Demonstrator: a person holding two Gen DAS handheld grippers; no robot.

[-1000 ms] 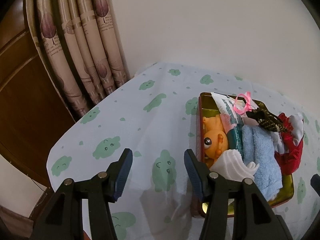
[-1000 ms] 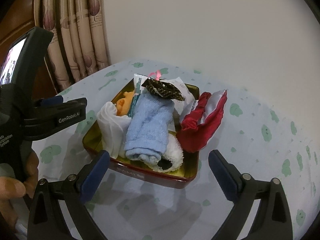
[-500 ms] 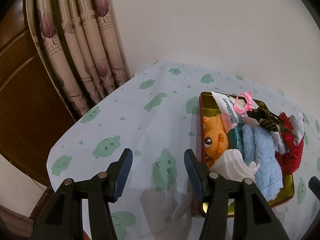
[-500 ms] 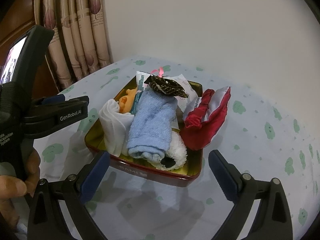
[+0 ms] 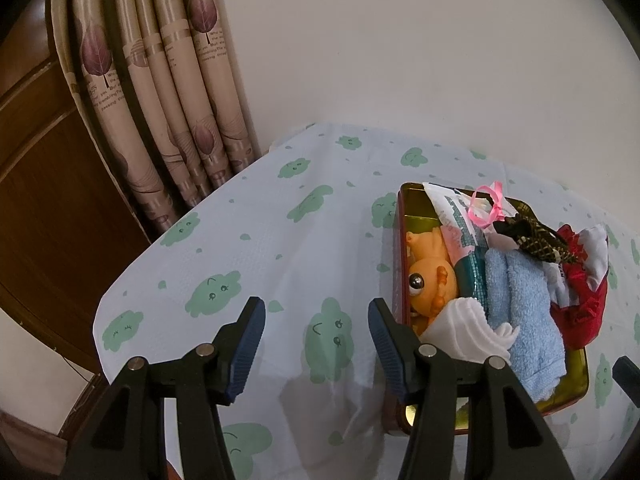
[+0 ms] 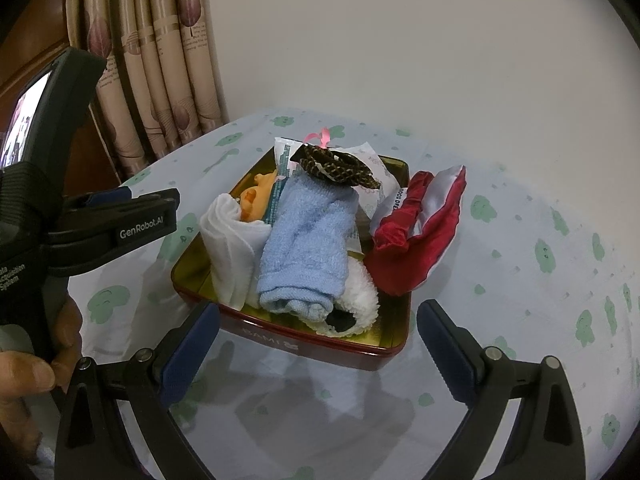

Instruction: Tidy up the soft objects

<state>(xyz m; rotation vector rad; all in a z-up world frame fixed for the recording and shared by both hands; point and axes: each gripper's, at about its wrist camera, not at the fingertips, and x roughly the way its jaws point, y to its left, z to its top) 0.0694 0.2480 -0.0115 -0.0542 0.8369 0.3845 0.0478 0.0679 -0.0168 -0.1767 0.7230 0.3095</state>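
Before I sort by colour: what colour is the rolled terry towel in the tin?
Light blue rolled terry towel, clearest in the right wrist view.

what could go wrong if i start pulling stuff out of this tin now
The red satin pouch hangs over the rim of the tin, so a nudge could tip it onto the tablecloth.

The dark scrunchie rests loosely on the blue towel; lifting the towel would likely drag it off.

The tin is packed tight, so the open right tool may pinch the white cloth along with the towel. The open left tool is not holding the tin, which might slide.
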